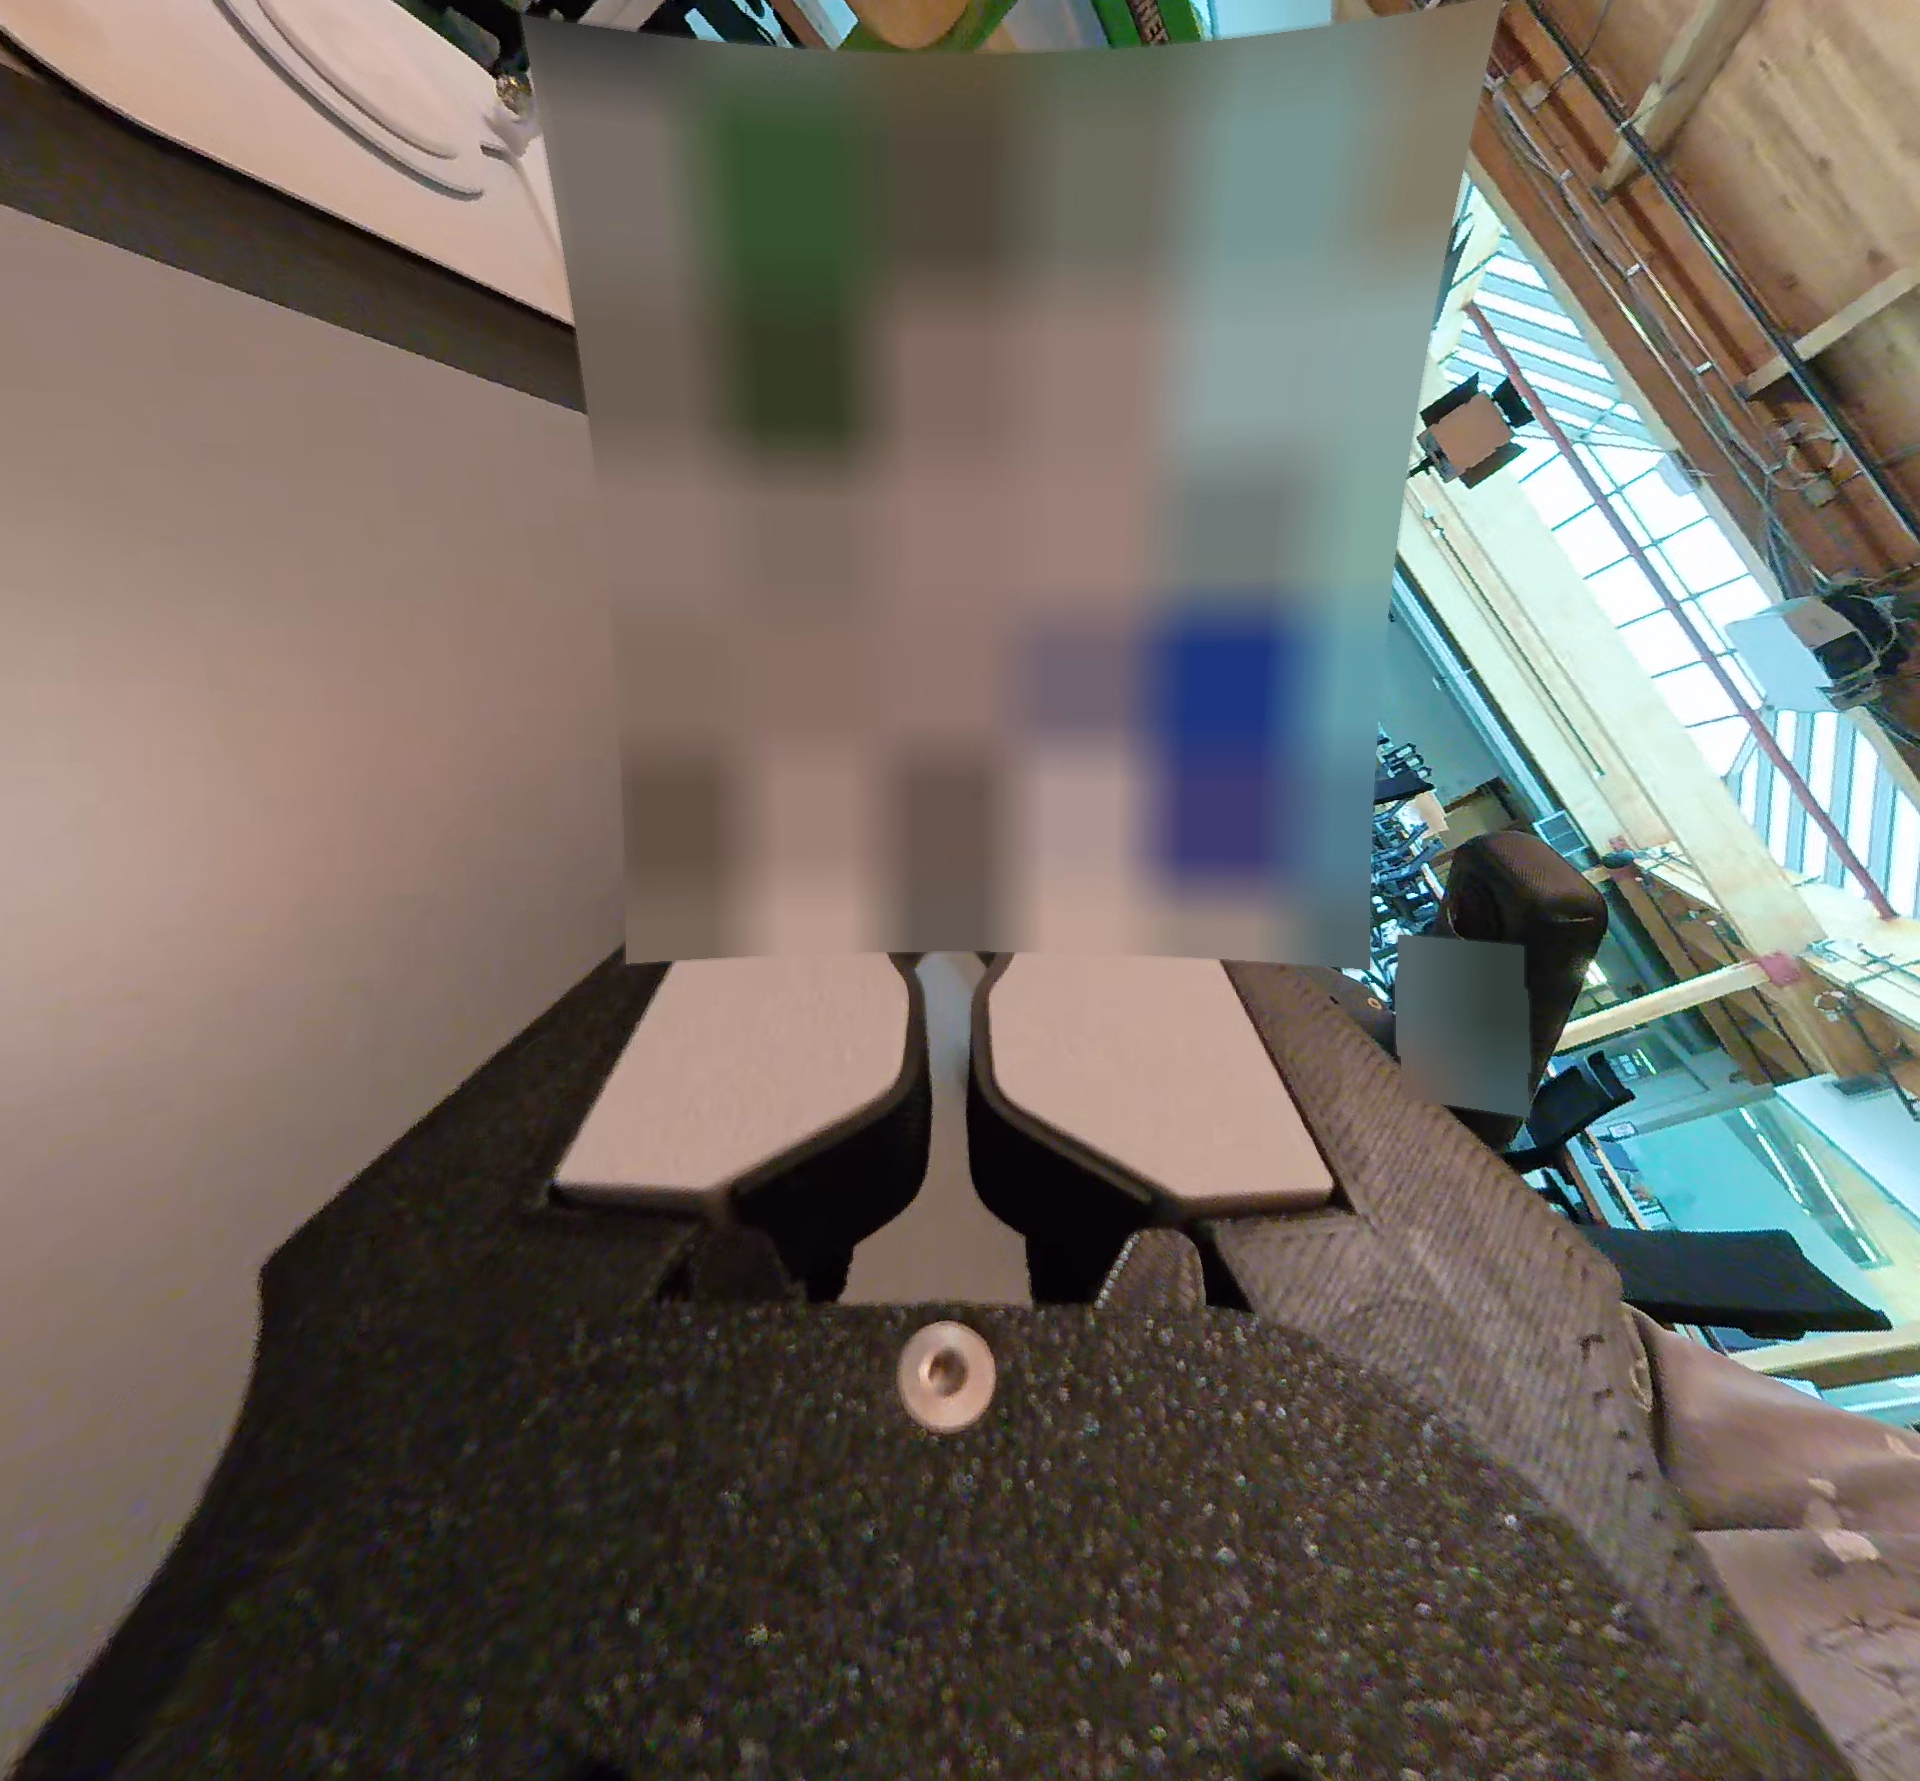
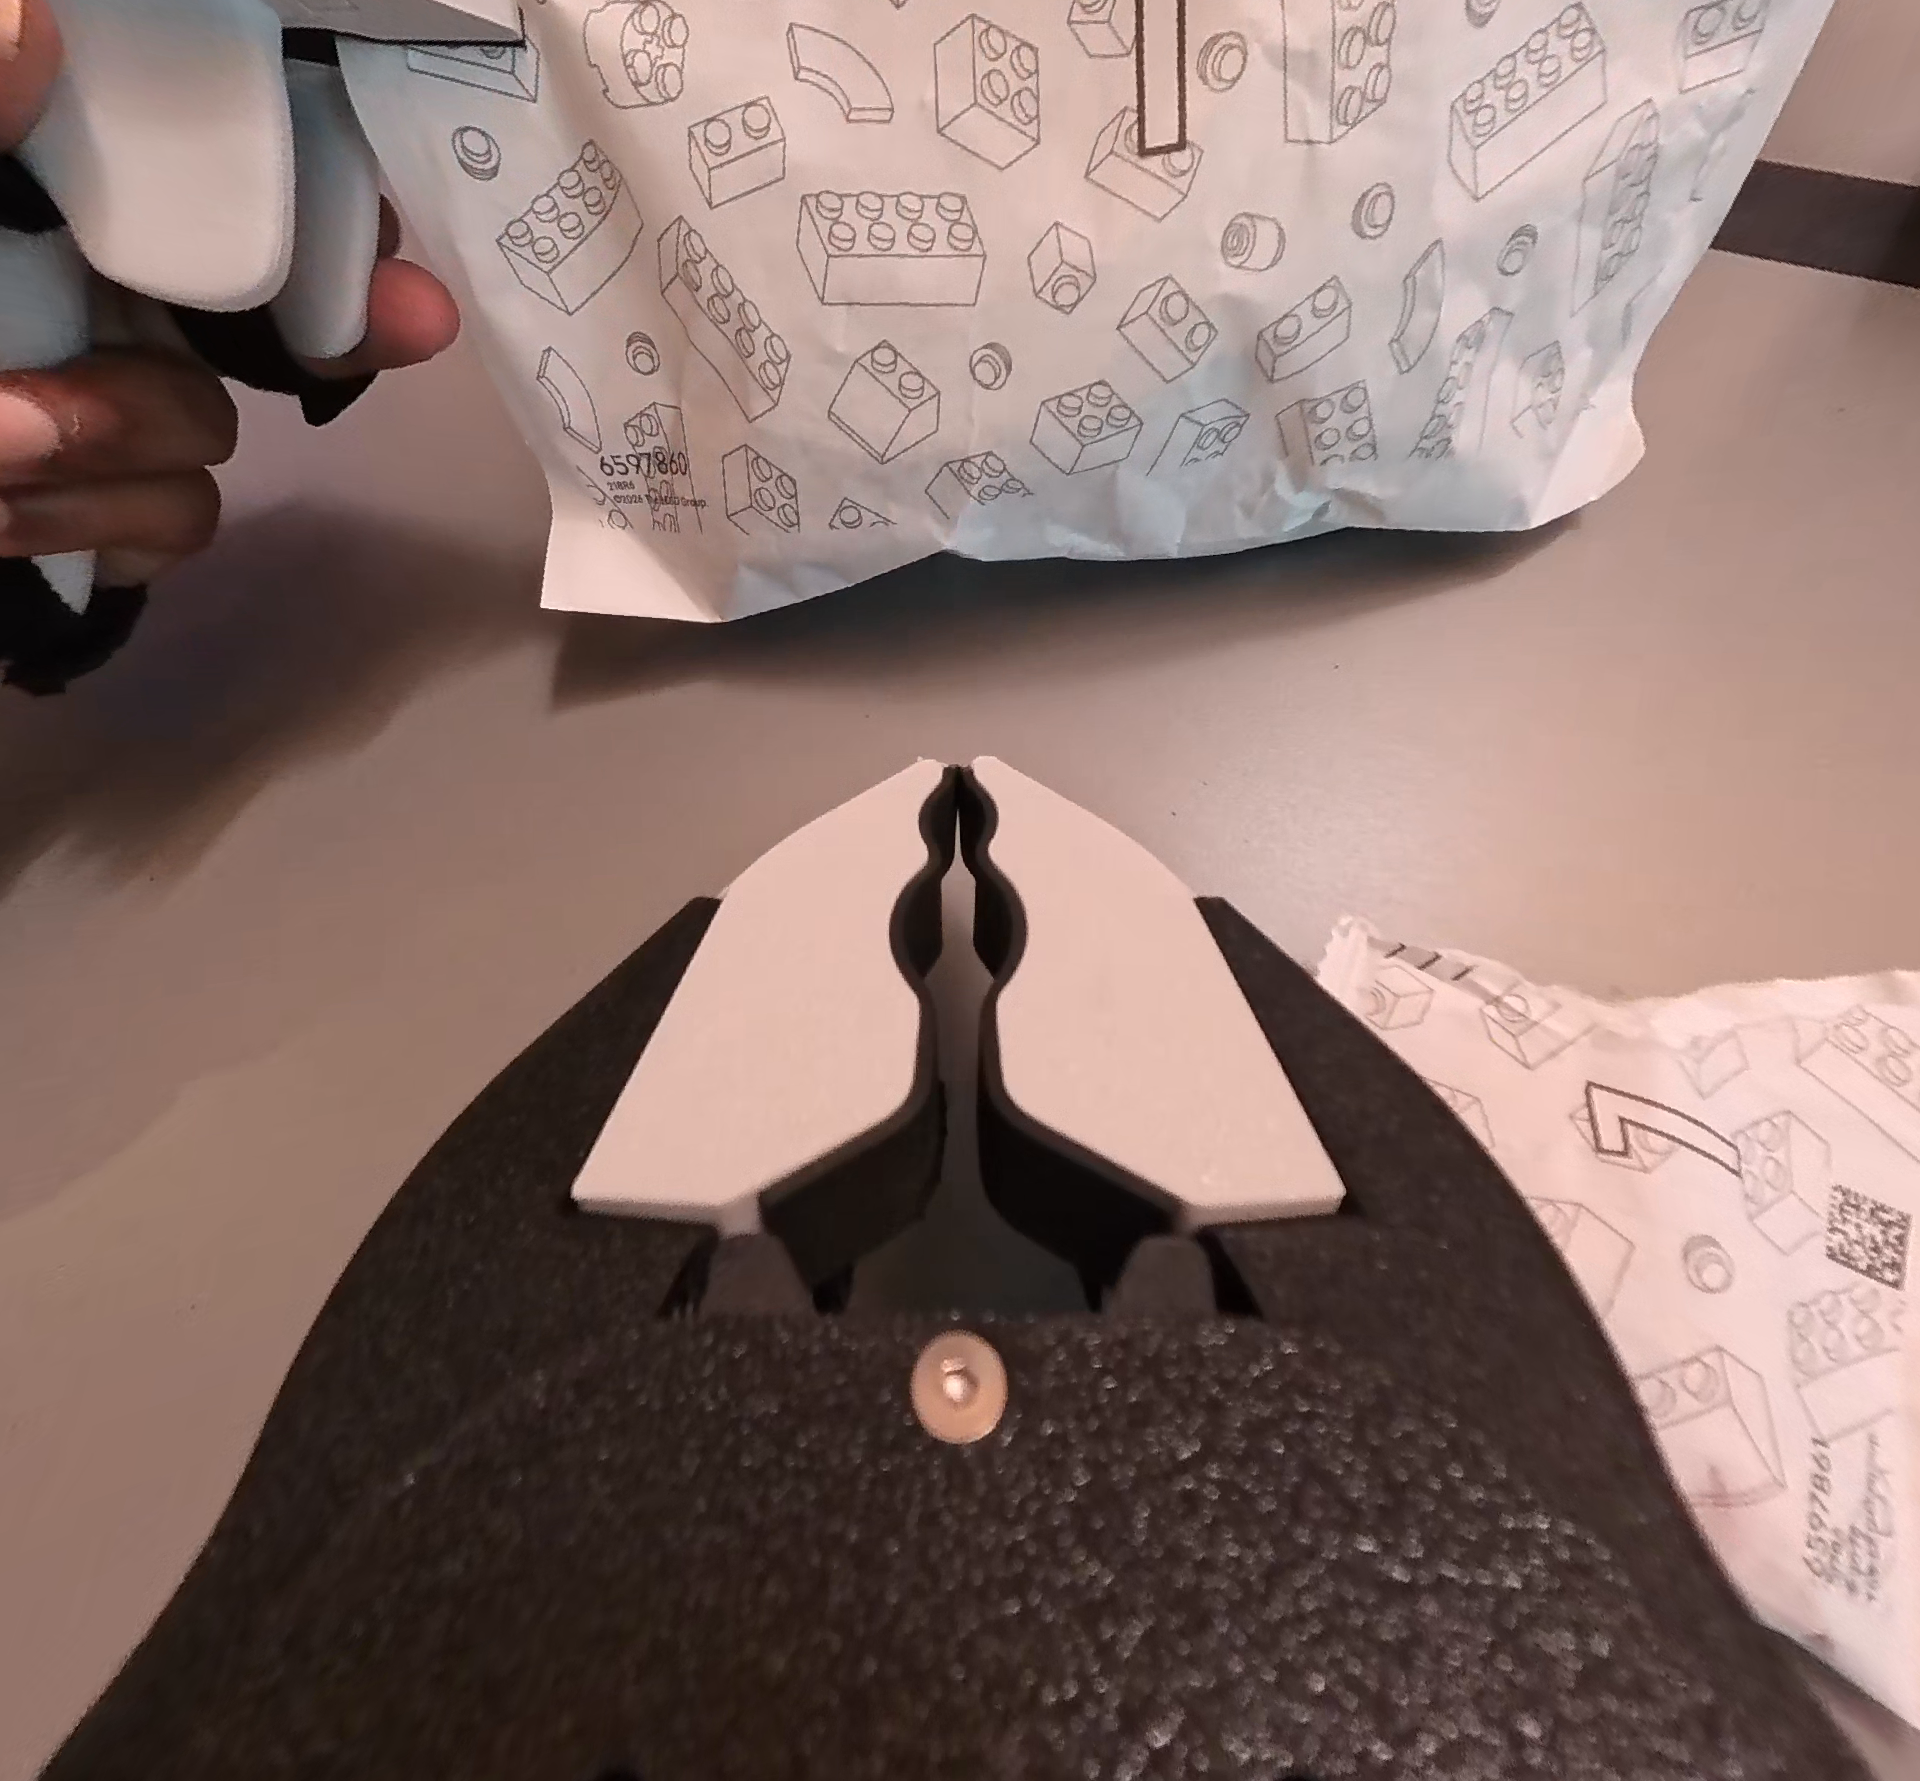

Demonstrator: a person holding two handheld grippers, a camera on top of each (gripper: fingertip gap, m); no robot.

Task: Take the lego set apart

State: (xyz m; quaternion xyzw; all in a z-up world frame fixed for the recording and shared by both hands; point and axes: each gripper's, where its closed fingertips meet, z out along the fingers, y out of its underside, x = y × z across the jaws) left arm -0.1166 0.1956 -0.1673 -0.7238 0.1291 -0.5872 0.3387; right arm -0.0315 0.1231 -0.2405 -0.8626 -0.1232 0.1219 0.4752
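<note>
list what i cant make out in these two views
- Left wrist view: the left gripper tips and whatever lies ahead sit under a blurred patch, so its grasp cannot be told.
- Right wrist view: the large paper bag hides its contents; its top is cut off by the frame edge.
- Right wrist view: the small paper bag runs off the right edge.

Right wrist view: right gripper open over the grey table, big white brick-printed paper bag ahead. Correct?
Not quite. The right gripper is shut, fingertips touching, per the right wrist view. It is over the grey table, with the big white brick-printed paper bag ahead.
</note>
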